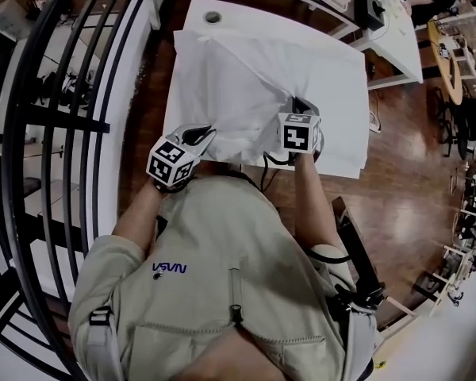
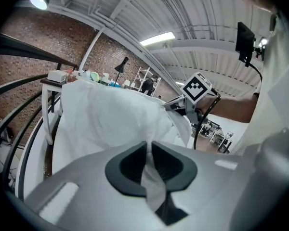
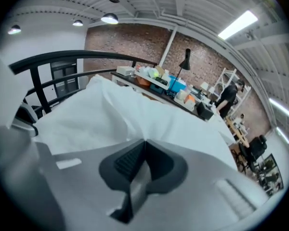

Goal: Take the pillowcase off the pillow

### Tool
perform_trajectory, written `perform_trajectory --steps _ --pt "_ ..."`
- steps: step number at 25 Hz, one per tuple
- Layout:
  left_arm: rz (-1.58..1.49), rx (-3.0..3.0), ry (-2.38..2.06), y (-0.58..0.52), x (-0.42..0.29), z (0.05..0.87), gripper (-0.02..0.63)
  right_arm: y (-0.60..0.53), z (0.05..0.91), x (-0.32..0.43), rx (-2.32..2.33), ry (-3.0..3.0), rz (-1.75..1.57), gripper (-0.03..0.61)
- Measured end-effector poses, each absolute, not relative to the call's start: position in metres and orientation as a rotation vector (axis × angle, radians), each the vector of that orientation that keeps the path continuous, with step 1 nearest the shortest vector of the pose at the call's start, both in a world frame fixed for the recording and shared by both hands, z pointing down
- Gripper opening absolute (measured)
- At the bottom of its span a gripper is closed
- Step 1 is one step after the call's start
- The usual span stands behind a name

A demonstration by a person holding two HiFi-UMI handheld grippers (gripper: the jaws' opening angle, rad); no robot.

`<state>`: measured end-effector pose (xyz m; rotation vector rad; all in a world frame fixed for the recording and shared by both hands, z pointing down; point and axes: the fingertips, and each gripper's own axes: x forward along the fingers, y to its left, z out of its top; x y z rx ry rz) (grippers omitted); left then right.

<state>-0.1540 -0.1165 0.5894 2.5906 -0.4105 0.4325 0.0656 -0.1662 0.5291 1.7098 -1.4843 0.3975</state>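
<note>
The soft, creased white pillowcase (image 1: 246, 78) lies puffed on the flat white table (image 1: 238, 21), its near edge pinched twice: one thin fold of cloth between the dark ribbed pads of the left claw (image 2: 148, 147), another in the right claw (image 3: 143, 146).
</note>
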Motion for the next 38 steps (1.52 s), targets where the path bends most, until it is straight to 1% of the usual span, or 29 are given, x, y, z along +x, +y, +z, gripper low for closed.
perform_trajectory --steps 4,9,10,12,15,18,20,23,26,30,34,36,38 --pt "0.461 2.570 -0.435 -0.121 -0.145 0.601 0.052 -0.169 0.537 0.059 1.680 -1.498 0.339 0.009" --pt "0.492 2.585 -0.466 -0.126 -0.141 0.586 0.127 -0.171 0.528 0.044 1.625 -1.645 0.376 0.013" --pt "0.487 2.588 -0.480 -0.127 -0.143 0.580 0.133 -0.171 0.526 0.038 1.612 -1.696 0.409 0.020" --pt "0.459 2.591 -0.520 -0.129 -0.147 0.566 0.133 -0.172 0.516 0.023 1.564 -1.833 0.473 0.060" --pt "0.405 2.562 -0.604 -0.134 -0.157 0.543 0.132 -0.173 0.483 -0.009 1.432 -2.128 0.519 0.104" --pt "0.361 2.494 -0.739 -0.151 -0.168 0.532 0.135 -0.179 0.450 -0.025 1.327 -2.339 0.497 0.104" --pt "0.355 2.447 -0.829 -0.169 -0.173 0.532 0.152 -0.191 0.441 -0.020 1.316 -2.395 0.492 0.104" --pt "0.373 2.412 -0.902 -0.191 -0.168 0.531 0.201 -0.206 0.444 -0.008 1.320 -2.424 0.521 0.104" --pt "0.392 2.433 -0.911 -0.210 -0.154 0.527 0.222 -0.225 0.452 -0.005 1.331 -2.414 0.554 0.104" --pt "0.406 2.434 -0.862 -0.243 -0.140 0.535 0.253 -0.257 0.455 -0.022 1.311 -2.367 0.529 0.104" --pt "0.388 2.387 -0.820 -0.284 -0.137 0.550 0.270 -0.292 0.457 -0.048 1.262 -2.291 0.476 0.104" --pt "0.377 2.340 -0.780 -0.303 -0.130 0.564 0.290 -0.314 0.464 -0.053 1.267 -2.223 0.470 0.106" --pt "0.371 2.292 -0.729 -0.314 -0.118 0.580 0.327 -0.334 0.476 -0.052 1.287 -2.135 0.474 0.108"
